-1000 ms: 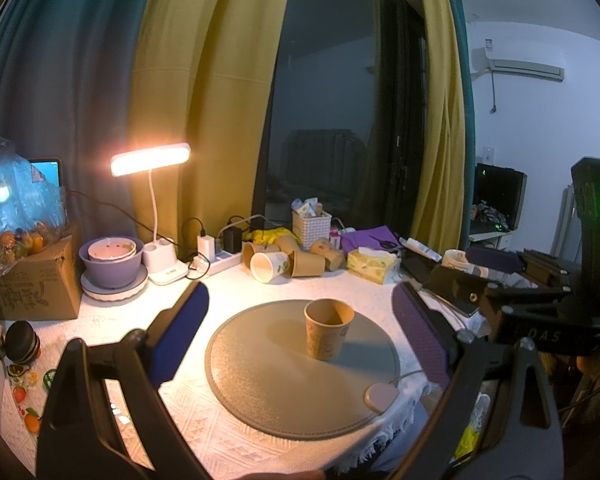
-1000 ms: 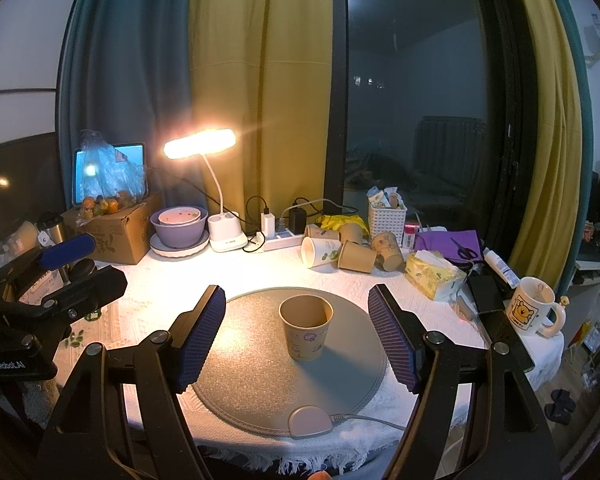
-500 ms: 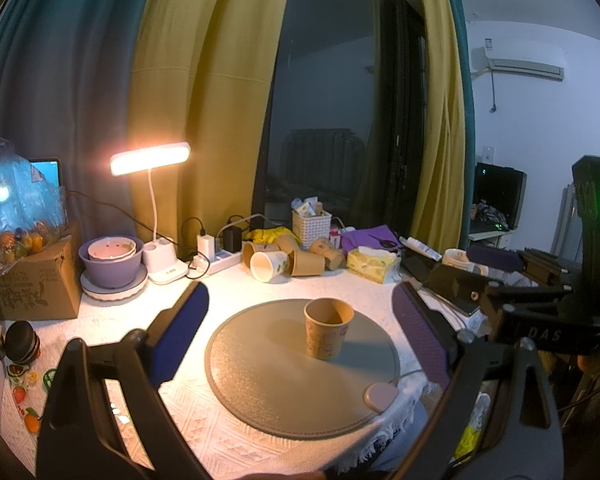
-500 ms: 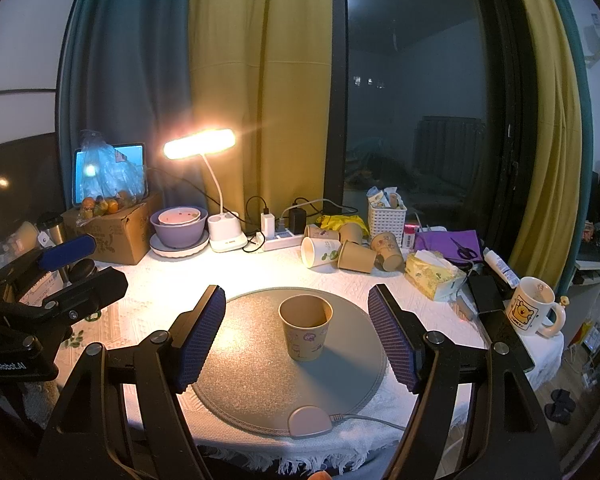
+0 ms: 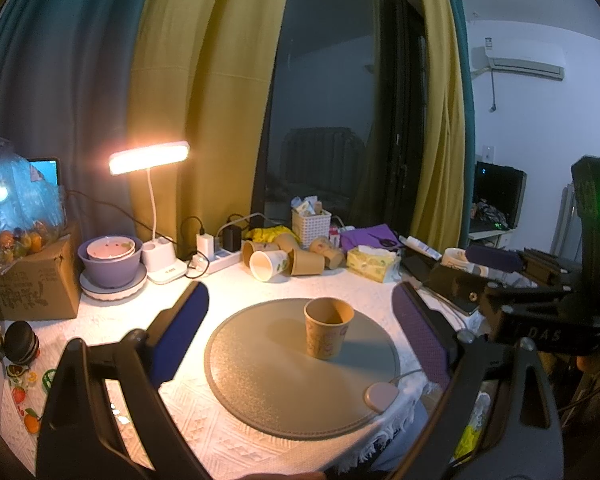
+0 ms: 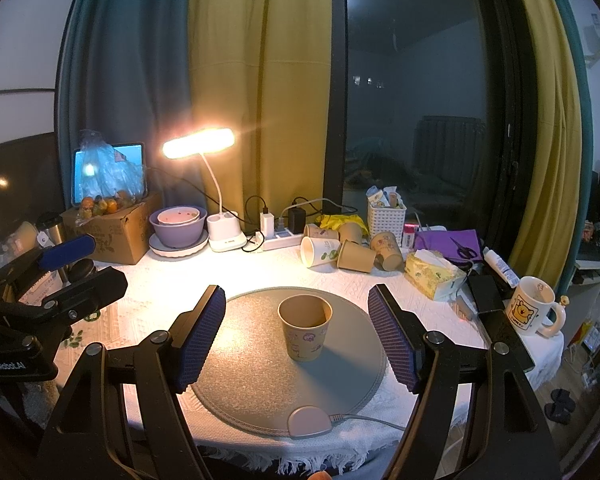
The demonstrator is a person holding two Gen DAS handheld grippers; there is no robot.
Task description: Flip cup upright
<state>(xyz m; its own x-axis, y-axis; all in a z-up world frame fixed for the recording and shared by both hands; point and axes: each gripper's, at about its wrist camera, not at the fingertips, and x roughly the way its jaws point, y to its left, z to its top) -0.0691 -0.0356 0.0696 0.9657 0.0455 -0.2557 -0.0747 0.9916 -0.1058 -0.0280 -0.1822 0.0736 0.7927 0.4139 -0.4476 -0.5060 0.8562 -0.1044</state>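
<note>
A brown paper cup (image 5: 327, 333) stands upright, mouth up, on the round grey mat (image 5: 260, 368); it also shows in the right wrist view (image 6: 305, 333) on the mat (image 6: 244, 376). My left gripper (image 5: 300, 336) is open and empty, held back from the cup above the table's near edge. My right gripper (image 6: 298, 336) is open and empty, its blue pads (image 6: 202, 340) wide on either side of the cup but nearer the camera. Each gripper's body shows in the other's view, the right gripper's at the right (image 5: 540, 320), the left gripper's at the left (image 6: 40, 304).
Several paper cups (image 6: 340, 250) lie on their sides at the back by a white basket (image 6: 386, 216). A lit desk lamp (image 6: 216, 184), bowls (image 6: 178, 226), a cardboard box (image 6: 112, 232), a tissue pack (image 6: 432, 276), and a mug (image 6: 530, 306) ring the mat. The table edge is near.
</note>
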